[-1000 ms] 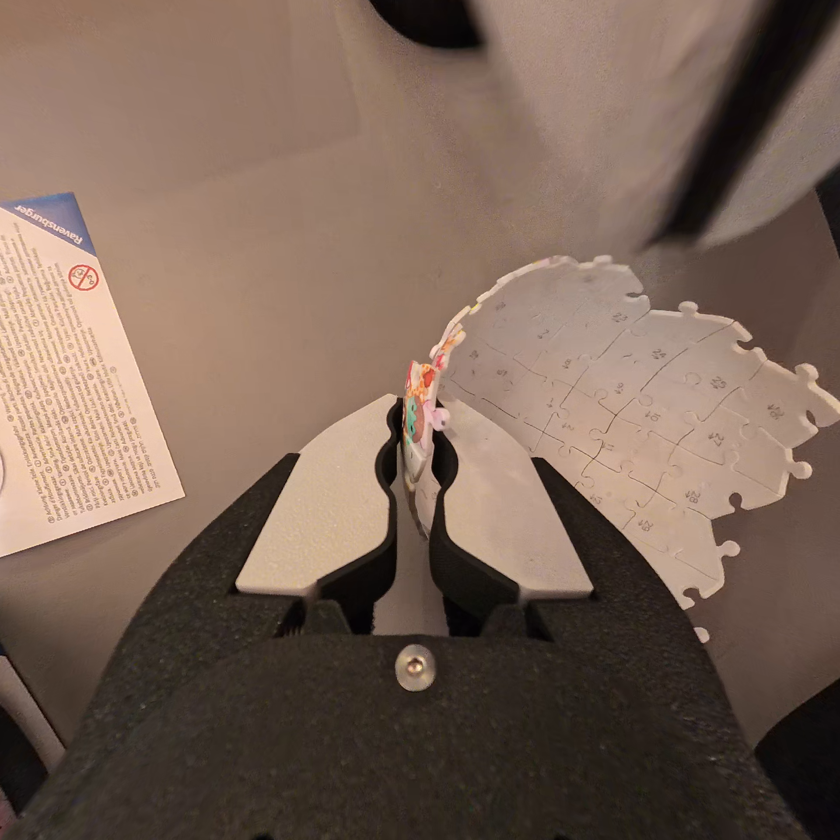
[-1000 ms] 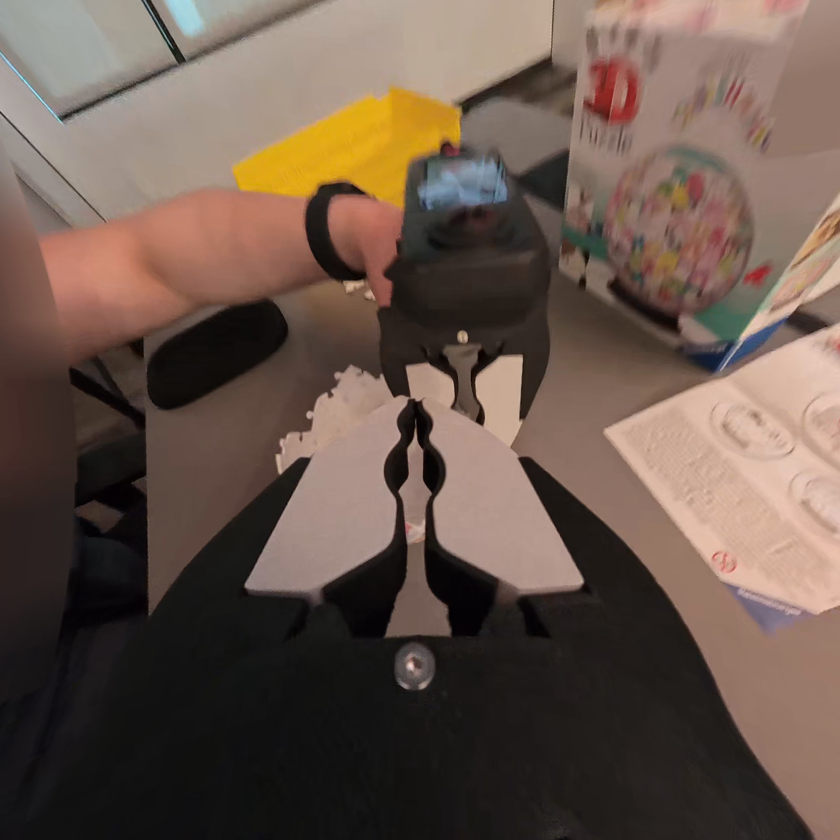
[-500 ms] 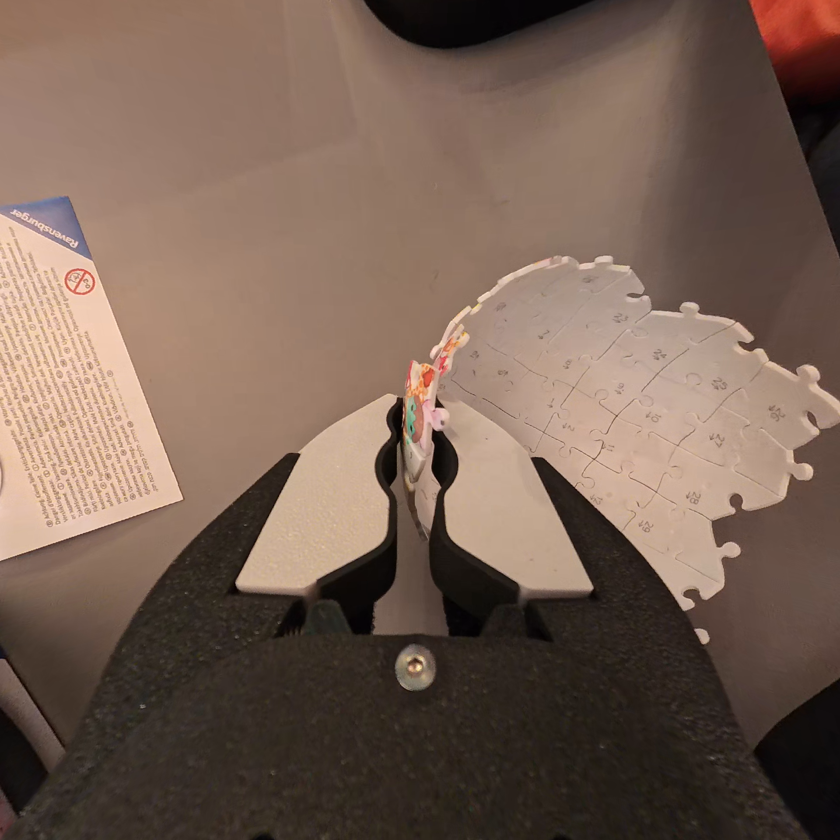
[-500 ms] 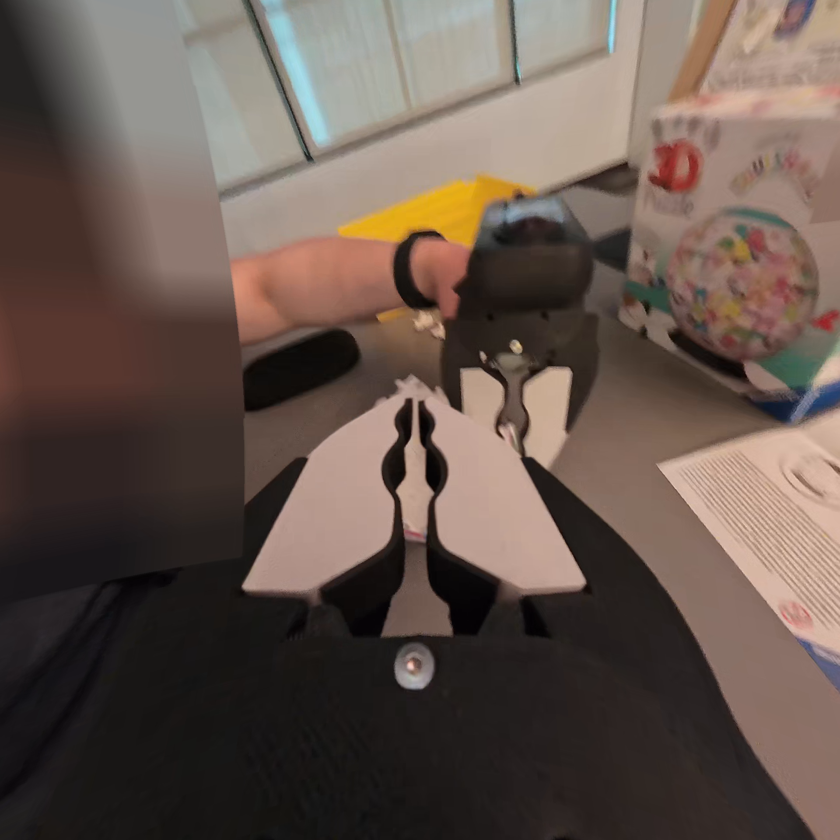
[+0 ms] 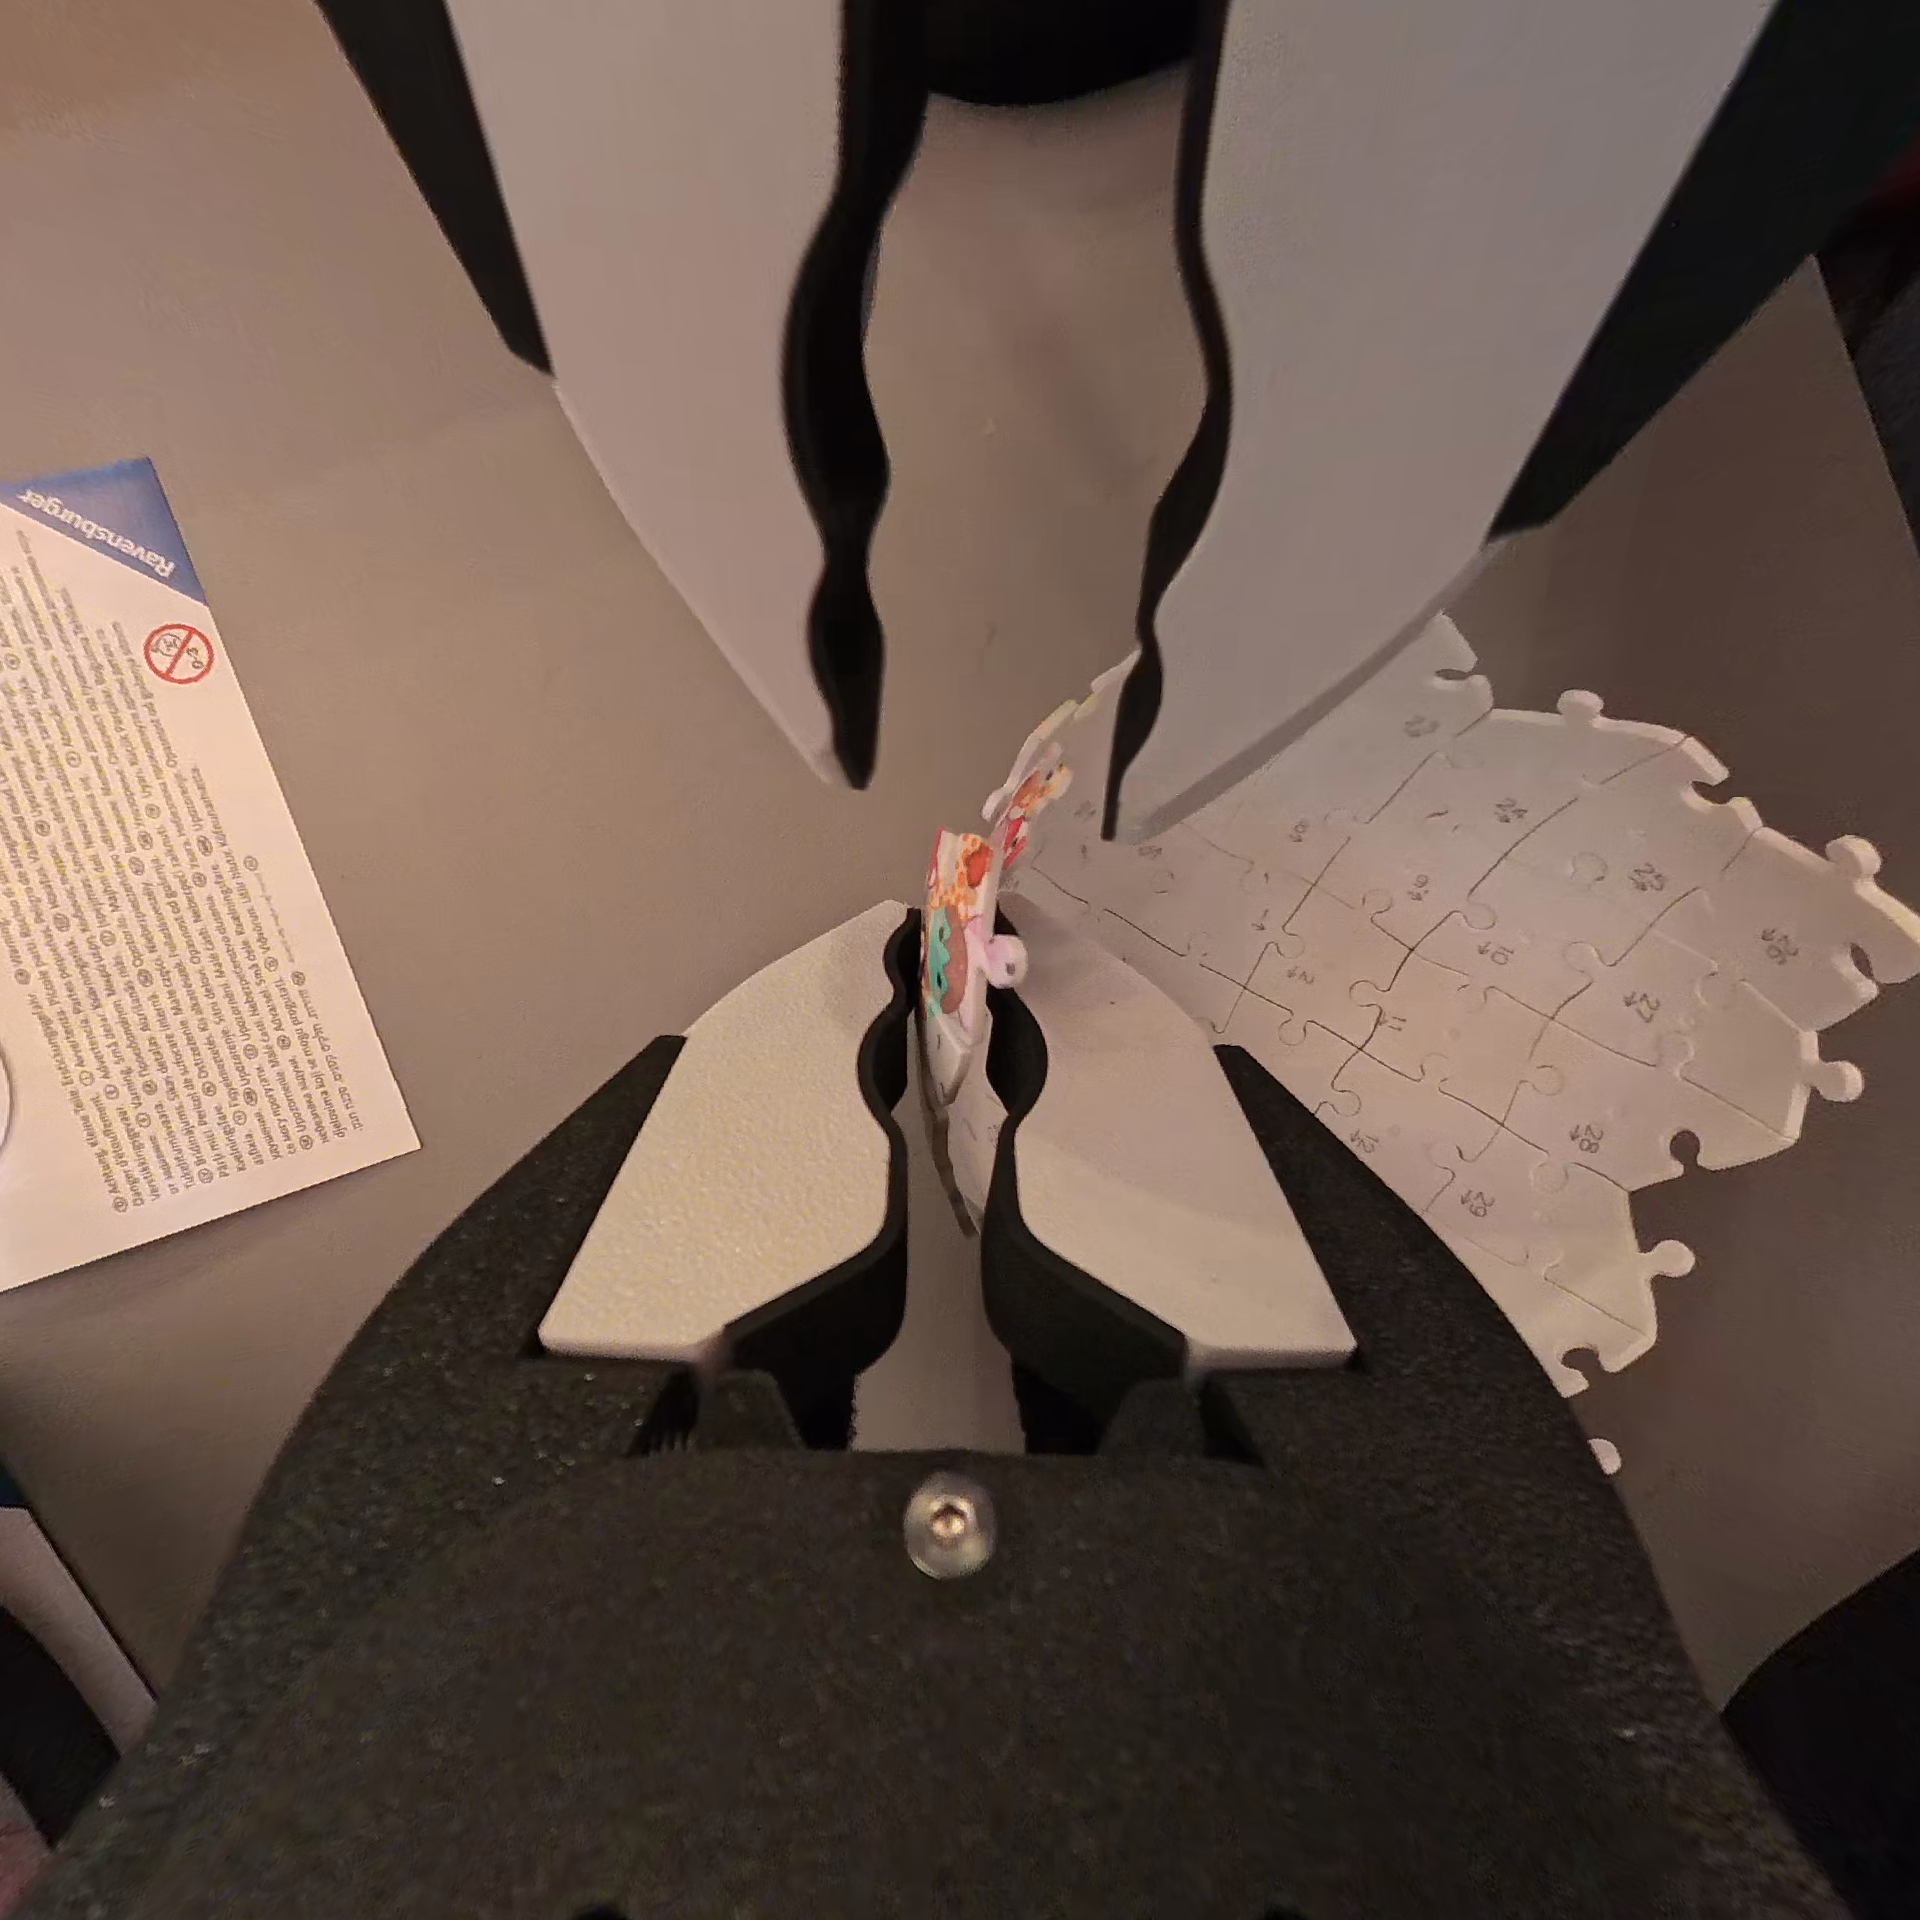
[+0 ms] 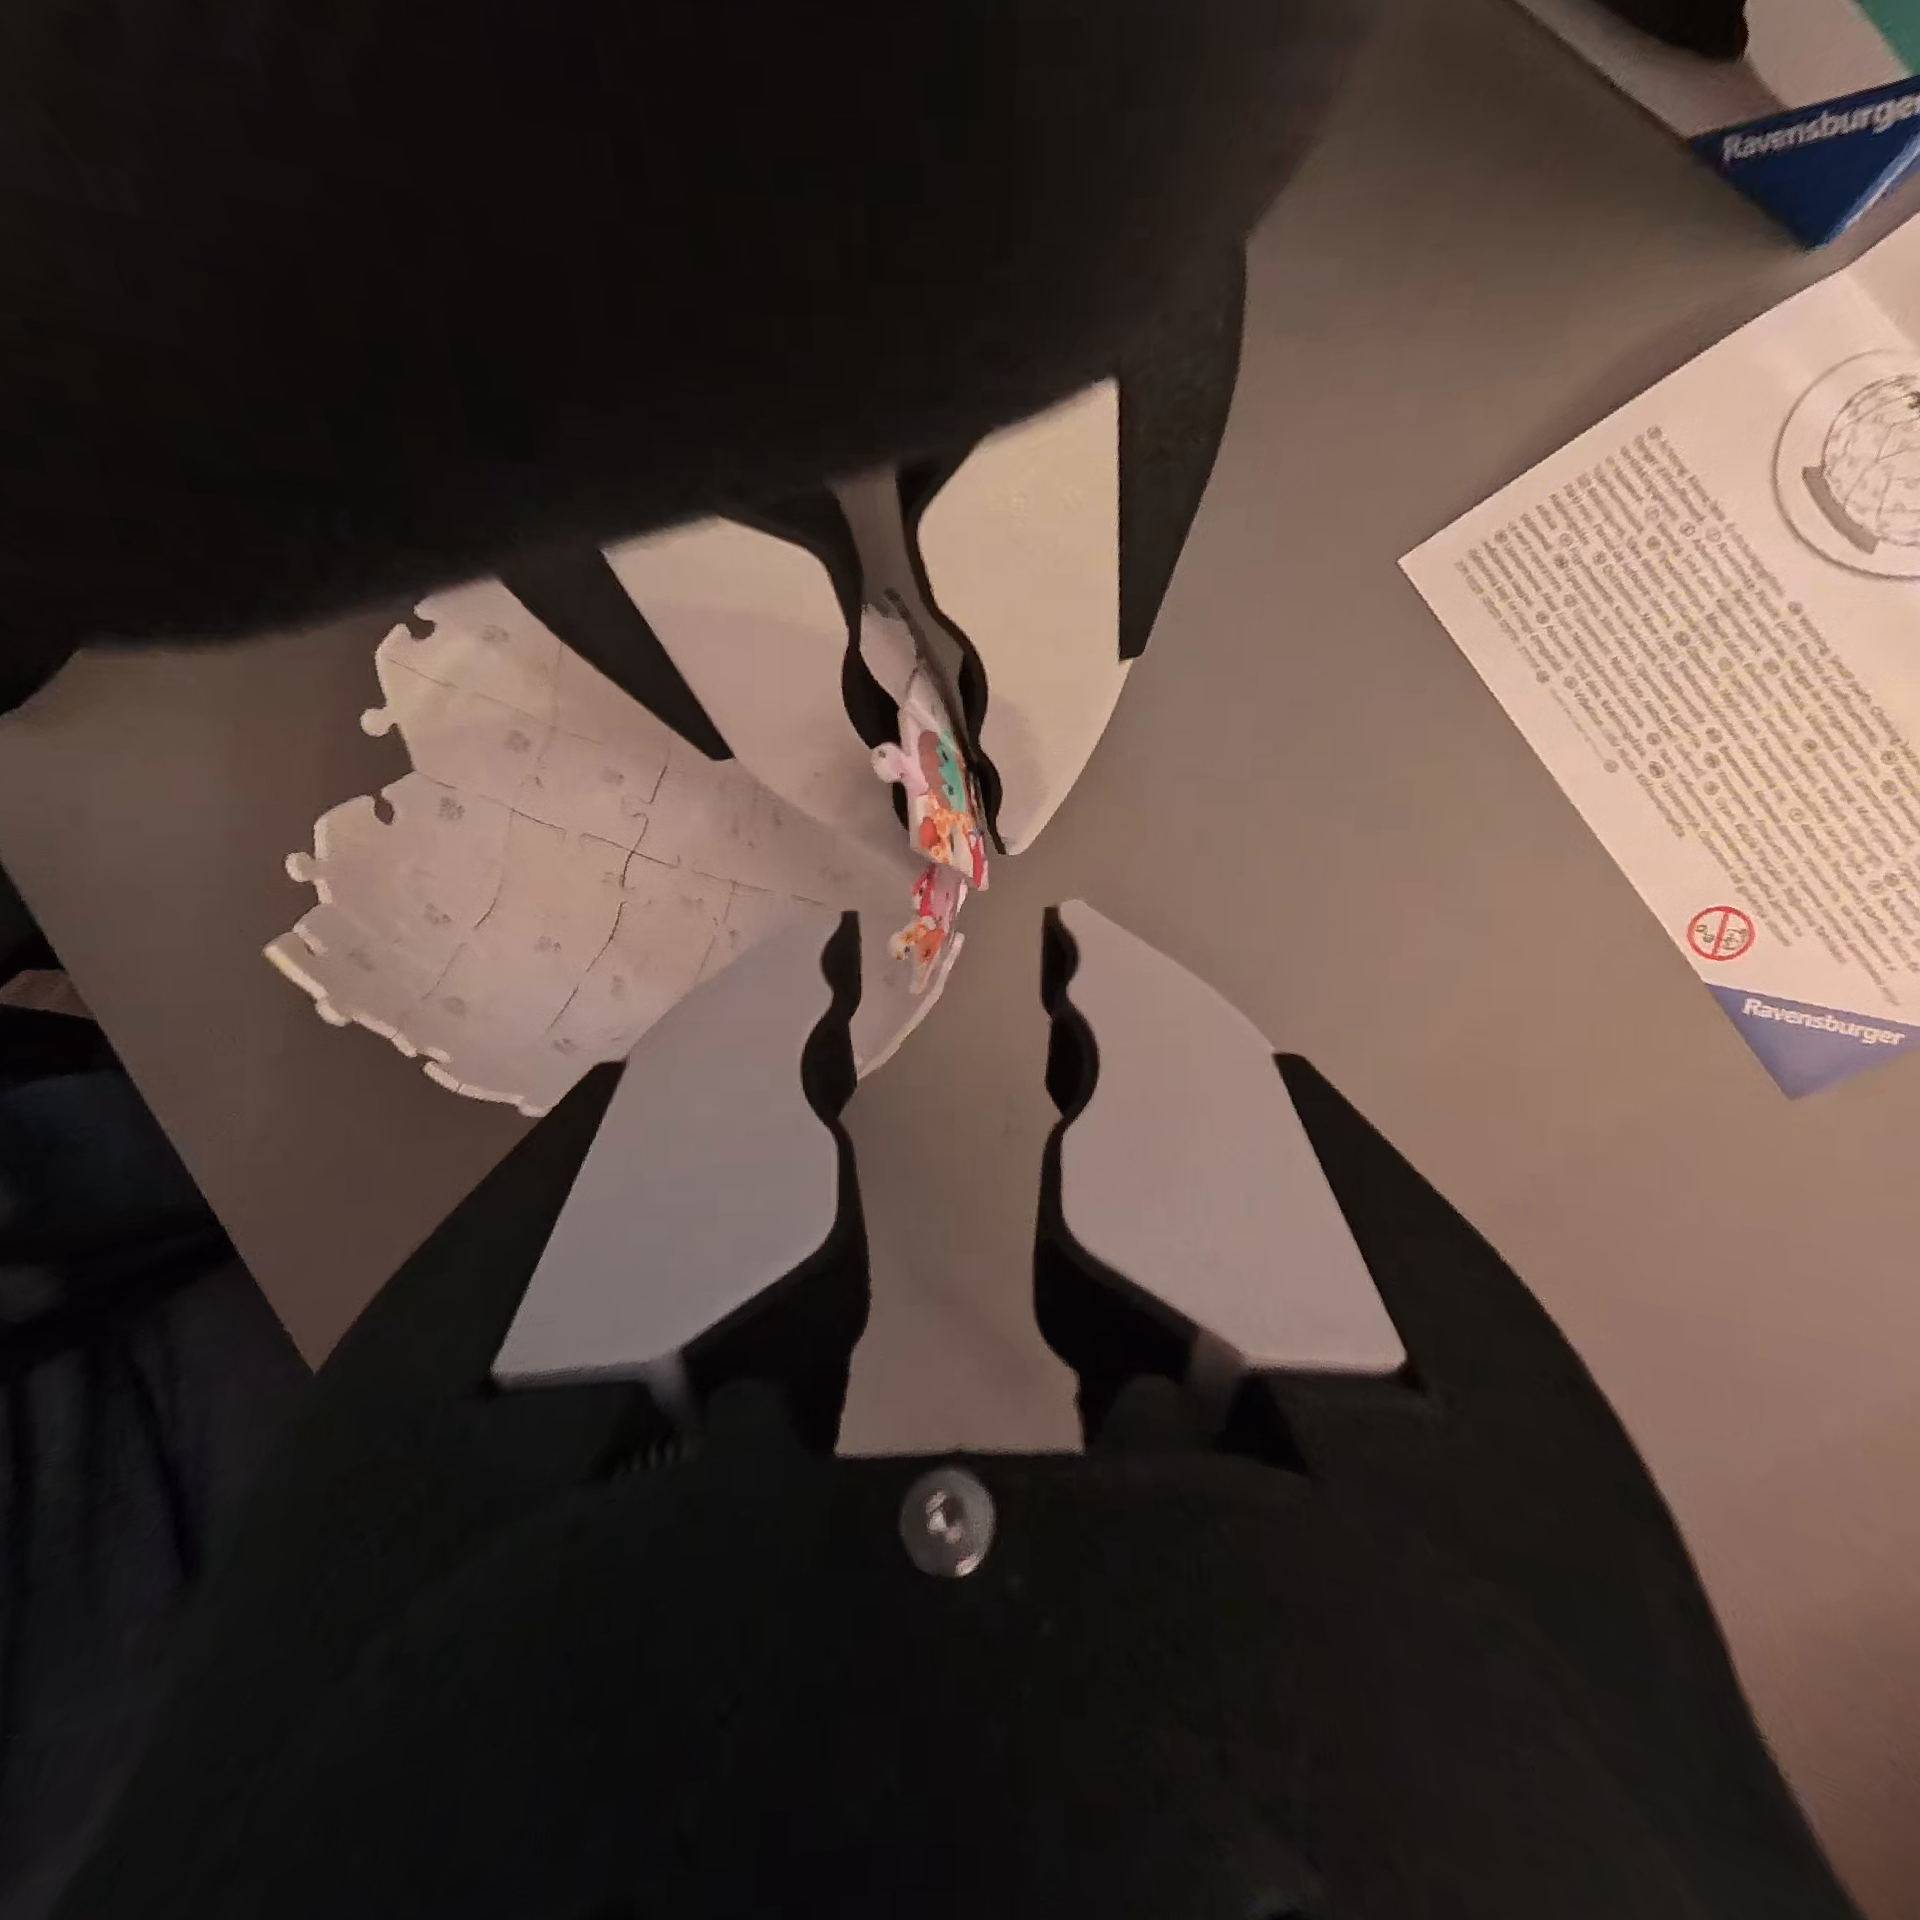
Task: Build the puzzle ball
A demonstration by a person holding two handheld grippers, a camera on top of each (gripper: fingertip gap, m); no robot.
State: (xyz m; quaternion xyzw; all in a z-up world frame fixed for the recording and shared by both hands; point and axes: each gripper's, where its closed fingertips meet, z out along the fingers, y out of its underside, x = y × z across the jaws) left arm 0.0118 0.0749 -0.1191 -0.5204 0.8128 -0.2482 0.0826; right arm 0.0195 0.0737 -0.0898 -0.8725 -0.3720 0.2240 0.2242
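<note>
The puzzle shell (image 5: 1475, 997) lies right of the instruction sheet (image 5: 156, 883) on the table (image 5: 520, 520).

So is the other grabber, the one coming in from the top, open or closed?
Open. In the left wrist view the right gripper has a wide gap between its fingertips, with grey table showing through and nothing held.

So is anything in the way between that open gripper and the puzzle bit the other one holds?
Nothing visible. The right gripper is open, facing the coloured edge of the curved puzzle section, which the left gripper clamps. Only bare table shows in the gap between them.
</note>
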